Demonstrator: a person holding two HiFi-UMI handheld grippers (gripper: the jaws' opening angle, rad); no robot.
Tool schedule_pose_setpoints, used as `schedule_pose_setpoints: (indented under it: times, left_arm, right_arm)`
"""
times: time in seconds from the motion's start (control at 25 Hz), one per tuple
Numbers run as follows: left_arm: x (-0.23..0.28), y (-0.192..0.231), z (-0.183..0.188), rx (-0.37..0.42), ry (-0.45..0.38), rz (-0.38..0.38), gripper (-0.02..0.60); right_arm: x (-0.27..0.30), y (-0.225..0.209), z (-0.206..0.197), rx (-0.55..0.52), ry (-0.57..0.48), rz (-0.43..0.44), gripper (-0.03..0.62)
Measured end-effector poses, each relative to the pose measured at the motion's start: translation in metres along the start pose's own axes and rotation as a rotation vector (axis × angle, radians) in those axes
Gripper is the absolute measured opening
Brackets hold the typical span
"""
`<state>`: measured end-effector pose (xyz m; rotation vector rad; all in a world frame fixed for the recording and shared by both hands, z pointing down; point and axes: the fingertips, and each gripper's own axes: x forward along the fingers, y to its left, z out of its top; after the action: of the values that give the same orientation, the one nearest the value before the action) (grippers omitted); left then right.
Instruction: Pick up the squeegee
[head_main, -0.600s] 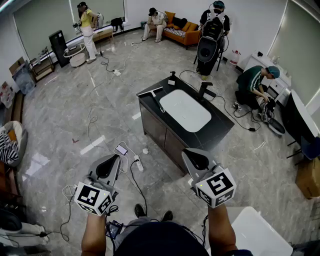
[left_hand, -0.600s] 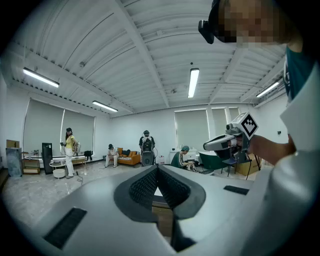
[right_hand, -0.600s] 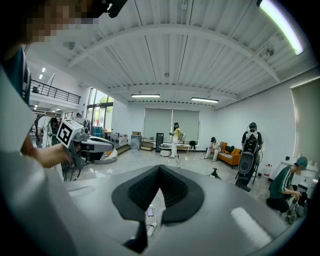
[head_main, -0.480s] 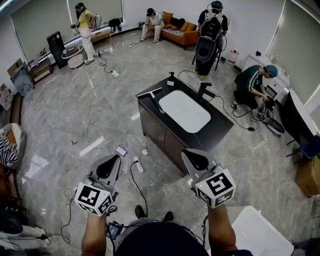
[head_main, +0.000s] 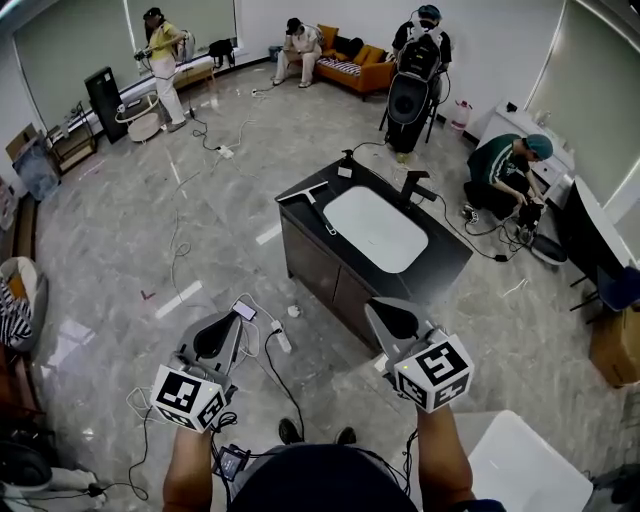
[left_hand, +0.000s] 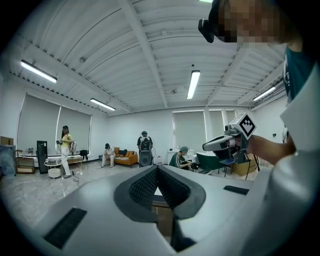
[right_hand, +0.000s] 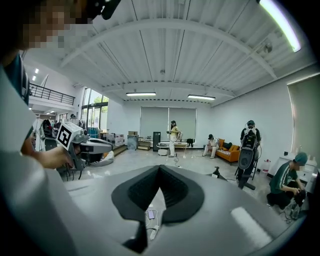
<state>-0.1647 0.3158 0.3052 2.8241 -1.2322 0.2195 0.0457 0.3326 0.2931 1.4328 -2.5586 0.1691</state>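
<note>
Ahead of you, on the left corner of the black bench (head_main: 437, 258), the squeegee (head_main: 308, 197) lies flat just beside the white basin (head_main: 375, 228), with its pale blade across the corner and its thin handle running back along the basin's edge. It is well apart from both of your tools. Your left hand-held gripper (head_main: 228, 322) and right hand-held gripper (head_main: 384, 310) are both pressed together with nothing between the pads, and you hold them out roughly level over the floor. The step in hand looks like the approach, so close the gap first. Watch your feet as you go, because a power strip (head_main: 283, 341) and loose cables lie on the floor between you and the bench. Spread the jaws of whichever tool you choose before you arrive, not over the squeegee. Aim for the handle rather than the blade, since it seems the narrower and easier part to pinch. Because it rests flat on the bench top, you will probably need to tip the nose down and straddle the handle squarely, or the pads may nudge it away.
</note>
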Motion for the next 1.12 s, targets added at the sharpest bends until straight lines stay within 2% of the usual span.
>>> schedule_pose_setpoints:
  times: [0.2, 0.52, 0.76, 1.12]
  left_arm:
    - [-0.001, 0.035, -0.006, -0.006, -0.001, -0.027, 0.006]
    - [0.013, 0.067, -0.011, -0.022, -0.004, -0.058, 0.006]
    - [0.047, 0.081, -0.010, -0.026, 0.005, -0.032, 0.006]
    - [0.107, 0.075, 0.009, -0.013, 0.011, 0.053, 0.006]
  right_arm:
    - [0.034, 0.011, 0.008, 0.022, -0.023, -0.024, 0.009]
    - [0.073, 0.010, 0.018, 0.019, -0.016, -0.039, 0.009]
    - [0.101, -0.023, 0.021, 0.020, -0.018, -0.012, 0.009]
    - [0.129, -0.092, 0.023, 0.020, -0.022, 0.079, 0.009]
